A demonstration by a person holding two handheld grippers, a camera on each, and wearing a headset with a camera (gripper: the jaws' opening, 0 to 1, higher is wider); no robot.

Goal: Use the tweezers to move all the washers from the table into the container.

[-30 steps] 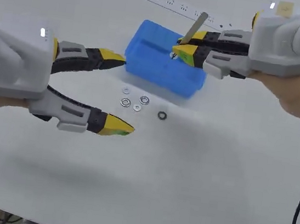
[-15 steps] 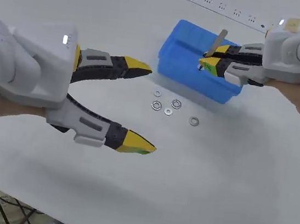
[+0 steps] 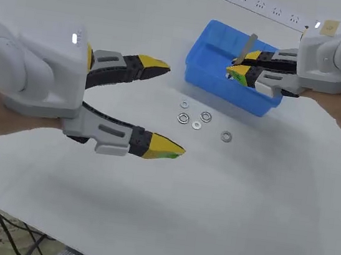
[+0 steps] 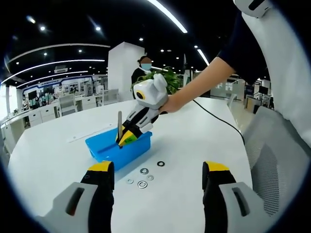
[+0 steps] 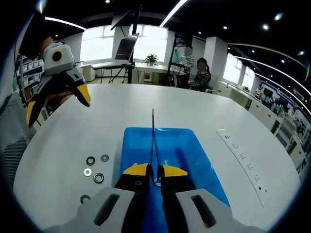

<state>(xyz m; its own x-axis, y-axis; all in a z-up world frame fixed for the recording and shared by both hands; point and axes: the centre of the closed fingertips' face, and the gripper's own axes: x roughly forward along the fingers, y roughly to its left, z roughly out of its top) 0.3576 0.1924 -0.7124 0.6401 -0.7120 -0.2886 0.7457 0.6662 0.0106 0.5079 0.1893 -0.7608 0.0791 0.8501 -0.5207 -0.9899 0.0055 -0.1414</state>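
The right hand-held gripper (image 3: pixel 237 72) grasps thin metal tweezers (image 3: pixel 249 45) over a blue plastic container (image 3: pixel 207 49). The left hand-held gripper (image 3: pixel 174 109) hangs released.

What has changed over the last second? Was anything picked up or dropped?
Nothing visibly moved; the shift in the picture comes from the headset. The right gripper stays shut on the tweezers over the container, the left gripper stays open, and the five washers lie where they were.
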